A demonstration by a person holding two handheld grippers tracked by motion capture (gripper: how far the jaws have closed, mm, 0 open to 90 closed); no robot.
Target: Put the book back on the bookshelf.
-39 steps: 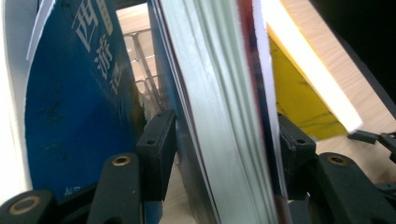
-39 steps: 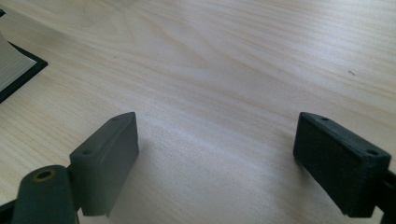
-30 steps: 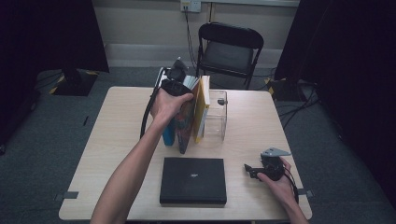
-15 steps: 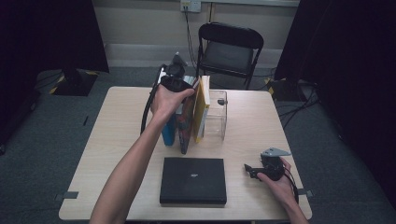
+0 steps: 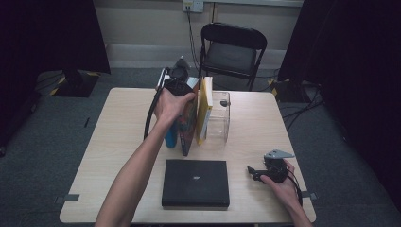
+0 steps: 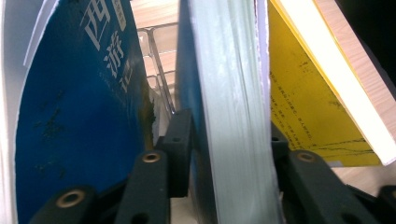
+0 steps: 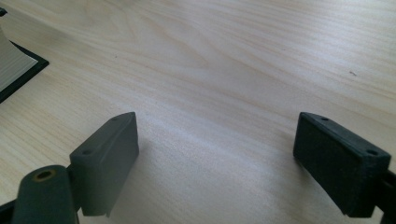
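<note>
Three books stand in a row mid-table against a clear acrylic stand (image 5: 220,118): a blue one (image 5: 170,137), a dark middle one (image 5: 187,132) and a yellow one (image 5: 204,111). My left gripper (image 5: 185,105) comes down on their top edges. Its jaws have just been closing and now press on the thick middle book (image 6: 233,93), between the blue cover with white characters (image 6: 79,116) and the yellow book (image 6: 308,107). My left gripper (image 6: 229,135) has its far jaw partly hidden behind the pages. My right gripper (image 5: 253,173) rests on the table (image 7: 224,70) at front right, open (image 7: 217,154), with nothing between its jaws.
A black flat book (image 5: 196,182) lies near the front edge, just left of the right gripper; its corner (image 7: 18,65) lies at that gripper view's left edge. A black folding chair (image 5: 232,49) stands behind the table (image 5: 118,127). Bare wood lies left of the books.
</note>
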